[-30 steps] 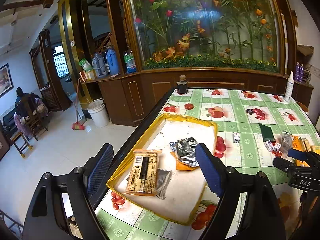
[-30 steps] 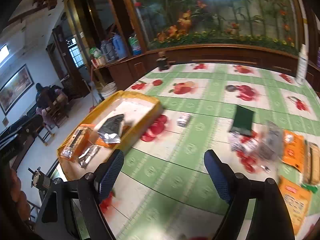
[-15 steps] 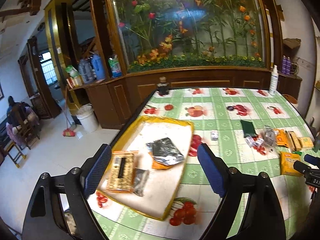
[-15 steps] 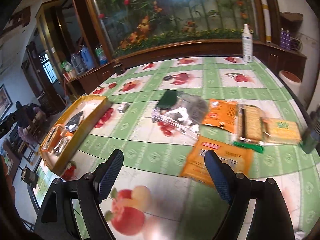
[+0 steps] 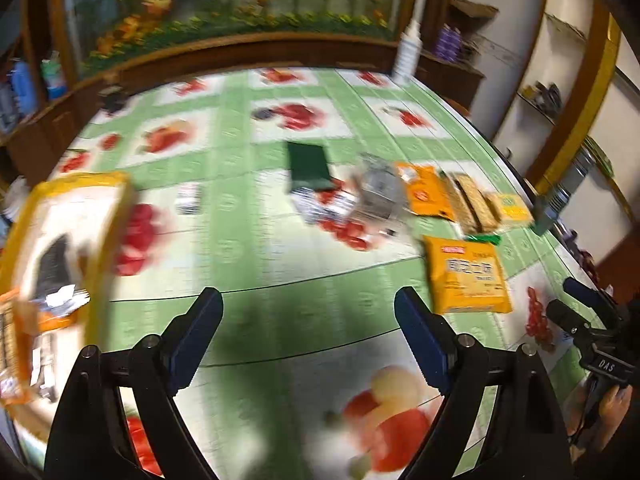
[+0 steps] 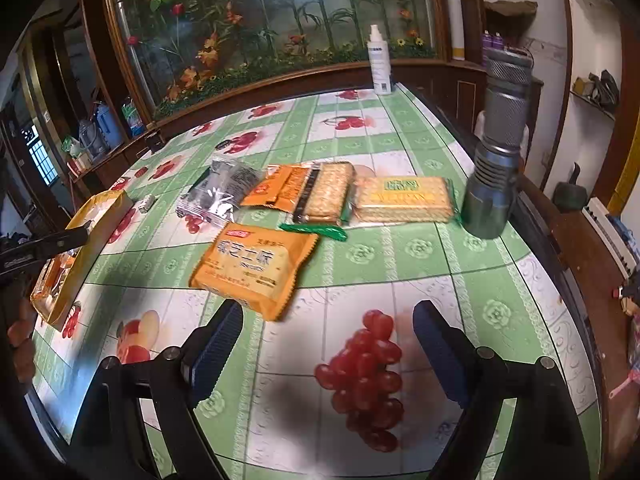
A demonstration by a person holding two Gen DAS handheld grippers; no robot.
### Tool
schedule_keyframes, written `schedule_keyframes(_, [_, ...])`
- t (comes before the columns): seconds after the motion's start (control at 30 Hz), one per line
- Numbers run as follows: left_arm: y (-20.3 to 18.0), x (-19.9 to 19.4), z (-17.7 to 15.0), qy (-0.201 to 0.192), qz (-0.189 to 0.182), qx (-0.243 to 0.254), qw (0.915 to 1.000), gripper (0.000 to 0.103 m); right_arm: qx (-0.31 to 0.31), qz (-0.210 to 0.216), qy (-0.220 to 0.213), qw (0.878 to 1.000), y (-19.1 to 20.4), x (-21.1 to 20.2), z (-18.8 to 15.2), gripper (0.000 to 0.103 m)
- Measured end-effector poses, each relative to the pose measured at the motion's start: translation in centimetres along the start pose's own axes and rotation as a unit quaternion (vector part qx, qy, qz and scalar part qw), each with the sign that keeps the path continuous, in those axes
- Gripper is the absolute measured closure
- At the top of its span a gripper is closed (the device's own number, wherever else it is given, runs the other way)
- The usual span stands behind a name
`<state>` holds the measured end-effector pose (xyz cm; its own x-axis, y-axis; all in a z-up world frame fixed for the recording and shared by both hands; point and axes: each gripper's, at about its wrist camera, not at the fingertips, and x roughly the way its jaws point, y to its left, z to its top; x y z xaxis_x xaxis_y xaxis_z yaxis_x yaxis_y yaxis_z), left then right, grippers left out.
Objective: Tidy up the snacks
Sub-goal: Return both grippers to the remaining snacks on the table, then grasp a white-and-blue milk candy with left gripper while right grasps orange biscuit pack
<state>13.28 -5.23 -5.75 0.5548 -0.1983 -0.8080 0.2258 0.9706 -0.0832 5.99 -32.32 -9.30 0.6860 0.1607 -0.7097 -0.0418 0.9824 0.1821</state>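
The left gripper (image 5: 308, 320) is hovering over the table with its jaws spread wide and nothing between them, and the right gripper (image 6: 328, 330) is doing likewise, its blue pads gaping above a printed bunch of grapes and touching nothing. At the left edge of the table, the yellow tray (image 6: 86, 236) is sitting with a few packets inside, blurred in the left wrist view. A small wrapped sweet (image 6: 147, 203) is lying just beside it on the green fruit-print tablecloth (image 6: 404, 256). Toward the middle, a silvery clear bag (image 6: 218, 194) is resting against an orange packet (image 6: 280, 186), with a long cracker pack (image 6: 326, 194) and a yellow biscuit pack (image 6: 404, 199) lying alongside. The large orange snack bag (image 6: 254, 266) is lying nearest the right gripper, just beyond its left pad. A metal flashlight (image 6: 498, 148) is standing upright near the right edge. At the far end, a white spray bottle (image 6: 379, 65) is standing before a flower mural (image 6: 260, 20).
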Motion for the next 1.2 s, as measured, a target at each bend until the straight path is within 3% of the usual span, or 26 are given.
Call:
schedule_keyframes(0.13, [0.9,2.3,2.0,0.009,0.010,-0.033,0.9994,0.015,-0.004,0.035,0.014,0.999,0.3,1.0,0.6,0.014])
schedule_keyframes(0.27, [2.7,4.6,3.7,0.029,0.004,-0.068,0.9973,0.015,-0.064,0.062,0.036,0.995,3.1,4.0,2.1,0.012])
schedule_keyframes(0.33, [3.0,5.6,4.2,0.035,0.004,-0.075,0.9965,0.015,-0.111,0.079,0.051,0.989,4.9,5.6,2.9,0.012])
schedule_keyframes(0.5, [3.0,8.3,5.4,0.044,0.017,-0.083,0.9954,0.017,-0.253,0.071,0.077,0.962,9.1,8.7,3.6,0.008])
schedule_keyframes(0.63, [3.5,9.3,5.6,0.044,0.010,-0.085,0.9954,0.037,-0.293,0.072,0.078,0.950,10.0,9.5,3.5,0.005])
schedule_keyframes(0.67, [3.5,9.1,5.5,0.041,0.008,-0.081,0.9959,0.050,-0.297,0.077,0.077,0.949,10.0,9.5,3.5,0.004])
schedule_keyframes(0.7, [3.6,9.0,5.4,0.042,0.006,-0.075,0.9963,0.071,-0.298,0.082,0.077,0.948,10.0,9.4,3.5,0.004])
schedule_keyframes(0.77, [3.7,8.9,5.2,0.040,0.024,-0.055,0.9974,0.087,-0.298,0.090,0.078,0.947,9.7,9.3,3.3,0.003])
schedule_keyframes(0.93, [4.4,8.2,4.3,0.038,-0.001,-0.043,0.9984,0.087,-0.301,0.098,0.088,0.945,9.6,10.0,3.0,0.005])
schedule_keyframes(1.2, [5.6,6.6,2.2,0.044,-0.038,-0.067,0.9960,0.087,-0.307,0.098,0.089,0.942,10.5,9.9,3.7,0.002])
